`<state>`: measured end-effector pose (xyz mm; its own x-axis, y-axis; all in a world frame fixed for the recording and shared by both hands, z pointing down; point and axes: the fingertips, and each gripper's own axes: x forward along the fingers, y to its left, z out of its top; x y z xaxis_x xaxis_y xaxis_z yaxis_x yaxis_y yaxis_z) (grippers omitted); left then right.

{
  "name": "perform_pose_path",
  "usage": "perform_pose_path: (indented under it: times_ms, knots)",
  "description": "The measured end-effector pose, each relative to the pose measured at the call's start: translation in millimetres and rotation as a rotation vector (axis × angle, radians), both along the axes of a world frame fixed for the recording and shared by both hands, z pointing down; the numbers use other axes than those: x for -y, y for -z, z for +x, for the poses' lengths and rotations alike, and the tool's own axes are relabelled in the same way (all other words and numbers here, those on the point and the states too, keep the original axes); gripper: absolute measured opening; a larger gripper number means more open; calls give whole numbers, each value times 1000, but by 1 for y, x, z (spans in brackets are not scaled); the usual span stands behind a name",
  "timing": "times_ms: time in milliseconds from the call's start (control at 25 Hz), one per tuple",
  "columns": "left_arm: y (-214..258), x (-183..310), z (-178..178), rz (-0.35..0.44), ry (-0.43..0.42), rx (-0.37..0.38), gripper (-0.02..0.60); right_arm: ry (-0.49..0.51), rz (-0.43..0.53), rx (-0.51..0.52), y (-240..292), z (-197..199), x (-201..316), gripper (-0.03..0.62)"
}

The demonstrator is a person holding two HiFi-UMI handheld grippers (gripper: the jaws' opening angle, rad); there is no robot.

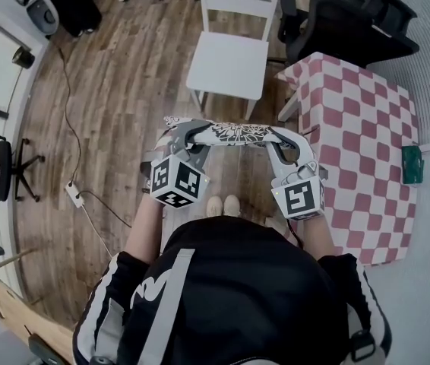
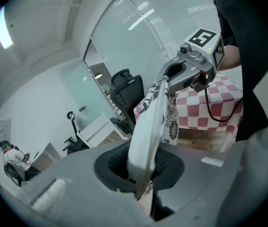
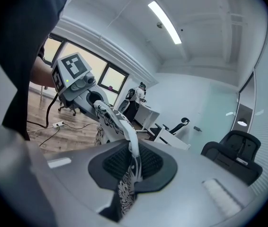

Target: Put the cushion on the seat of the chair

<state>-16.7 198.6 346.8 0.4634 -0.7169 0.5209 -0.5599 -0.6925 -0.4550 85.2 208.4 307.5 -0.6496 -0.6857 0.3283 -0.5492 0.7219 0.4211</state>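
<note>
So left tool (image 1: 183,134) and right tool (image 1: 277,138) each clamp the cushion (image 1: 230,134), seemingly by its edge, so carry it level to the chair (image 1: 226,65).

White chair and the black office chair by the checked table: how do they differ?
The white chair is rigid, with a slatted back and flat seat; the black office chair is padded, with armrests. The white chair stands in the open straight ahead; the black office chair stands beside the far end of the checked table. Both seats are empty.
</note>
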Motion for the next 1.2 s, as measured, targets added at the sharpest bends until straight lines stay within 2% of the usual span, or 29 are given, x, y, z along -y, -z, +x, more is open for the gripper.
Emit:
perform_pose_path:
  times_ms: [480,880,1200]
  knots:
    - [-1,15,7,1,15,17,25,12,-8,13,-5,9,14,15]
    - [-6,15,27,-13,31,6,25,34,-1,33,-5,26,18,15]
    - [-11,24,32,-19,19,7,25,7,-13,34,-10,33,26,15]
